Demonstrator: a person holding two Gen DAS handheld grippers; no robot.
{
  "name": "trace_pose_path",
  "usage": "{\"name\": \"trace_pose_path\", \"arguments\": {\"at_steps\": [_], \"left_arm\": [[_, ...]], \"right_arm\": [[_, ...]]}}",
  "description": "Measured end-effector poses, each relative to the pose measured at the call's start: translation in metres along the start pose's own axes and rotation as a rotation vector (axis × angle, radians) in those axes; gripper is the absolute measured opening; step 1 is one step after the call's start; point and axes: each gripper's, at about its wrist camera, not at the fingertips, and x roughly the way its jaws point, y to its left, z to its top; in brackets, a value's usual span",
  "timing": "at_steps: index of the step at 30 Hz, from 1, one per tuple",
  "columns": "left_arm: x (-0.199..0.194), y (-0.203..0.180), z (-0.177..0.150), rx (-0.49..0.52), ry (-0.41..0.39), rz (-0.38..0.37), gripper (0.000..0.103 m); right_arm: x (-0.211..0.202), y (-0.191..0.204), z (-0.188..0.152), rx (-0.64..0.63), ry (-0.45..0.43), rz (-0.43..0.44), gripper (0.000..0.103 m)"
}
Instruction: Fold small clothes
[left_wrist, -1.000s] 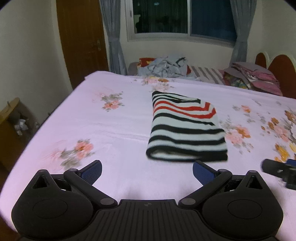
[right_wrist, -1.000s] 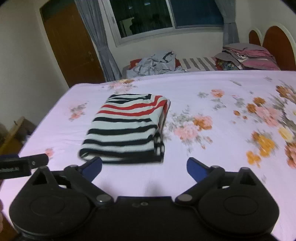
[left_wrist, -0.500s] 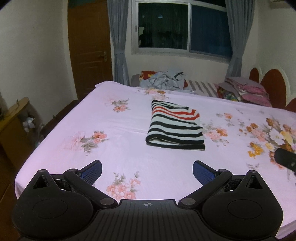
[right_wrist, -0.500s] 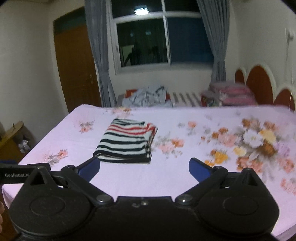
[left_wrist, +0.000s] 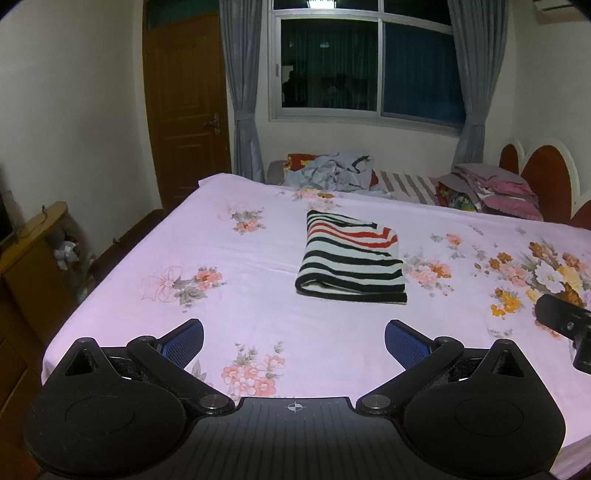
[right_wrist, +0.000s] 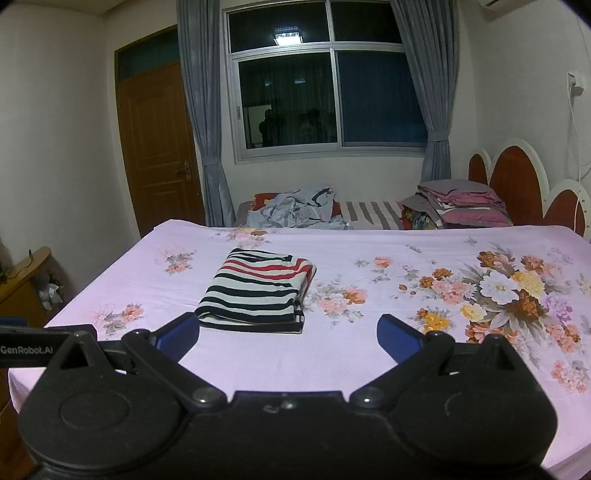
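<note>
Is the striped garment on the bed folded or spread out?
Folded: the striped garment lies as a compact rectangle on the bed sheet, stacked layers showing along its near edge.

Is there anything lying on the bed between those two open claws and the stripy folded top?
Nothing visible does. Only bare floral bedsheet lies between the left tool, the right tool and the striped garment.

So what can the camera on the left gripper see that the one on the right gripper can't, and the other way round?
Only the left wrist view shows the right gripper's black body poking in at its right edge. Only the right wrist view shows the white cable on the wall and the left gripper's labelled body at its left edge. Both show the folded striped garment lying on the flowered bedsheet, the brown door, the window, and open, empty jaws.
</note>
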Motion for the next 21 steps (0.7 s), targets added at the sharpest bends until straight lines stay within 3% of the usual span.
{"name": "trace_pose_path", "arguments": {"at_steps": [21], "left_arm": [[-0.0019,-0.0021,0.0024,-0.002,-0.009,0.012,0.103]], "right_arm": [[0.0016,0.0001,0.0004,-0.006,0.003,0.002,0.103]]}}
